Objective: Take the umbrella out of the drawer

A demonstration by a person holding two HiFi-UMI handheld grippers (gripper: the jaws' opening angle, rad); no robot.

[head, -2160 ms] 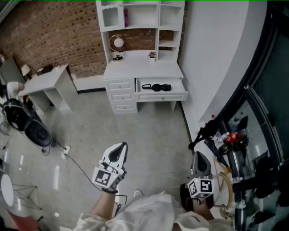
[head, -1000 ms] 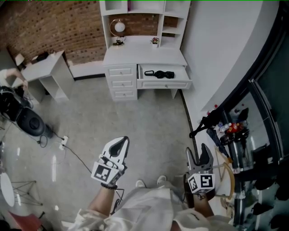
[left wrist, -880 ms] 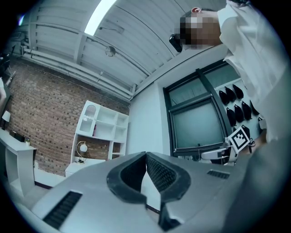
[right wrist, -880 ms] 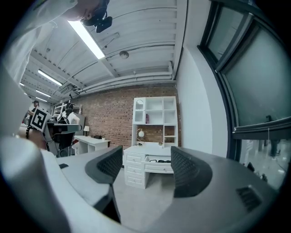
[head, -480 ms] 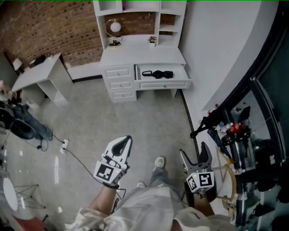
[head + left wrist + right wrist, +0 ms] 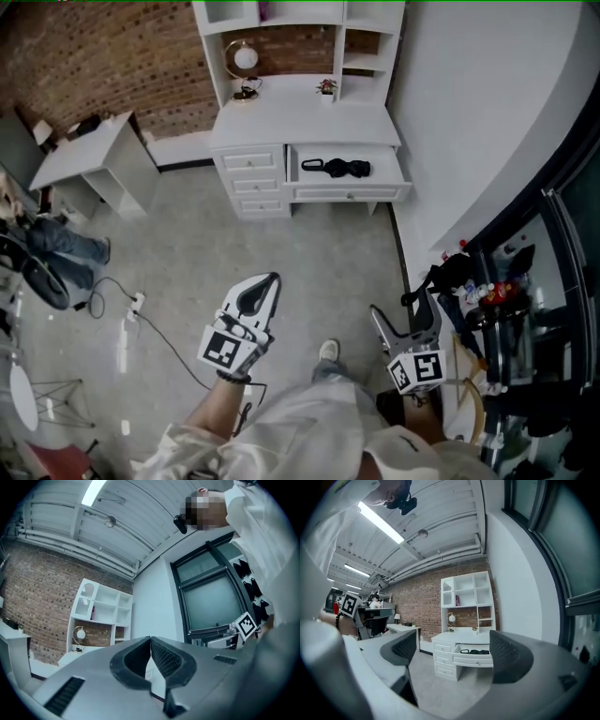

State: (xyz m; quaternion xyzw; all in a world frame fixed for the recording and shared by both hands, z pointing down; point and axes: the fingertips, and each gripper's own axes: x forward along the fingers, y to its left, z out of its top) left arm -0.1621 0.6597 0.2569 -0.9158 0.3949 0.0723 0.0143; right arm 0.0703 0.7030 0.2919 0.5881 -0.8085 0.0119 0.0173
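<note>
Brick wall [image 6: 103, 56] behind a white desk [image 6: 309, 117]; its open drawer [image 6: 349, 194] holds a folded black umbrella [image 6: 339, 168], too small for detail. The left gripper [image 6: 270, 279] has its jaws together. The right gripper [image 6: 405, 311] has jaws wide apart, just been opening, nothing between them.

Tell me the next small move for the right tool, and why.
Probably carry the right tool forward toward the open drawer. Its jaws have just been opening and stand wide apart with nothing between them, so it looks ready to grasp, but the umbrella lies in the drawer far ahead, well beyond reach from here.
</note>
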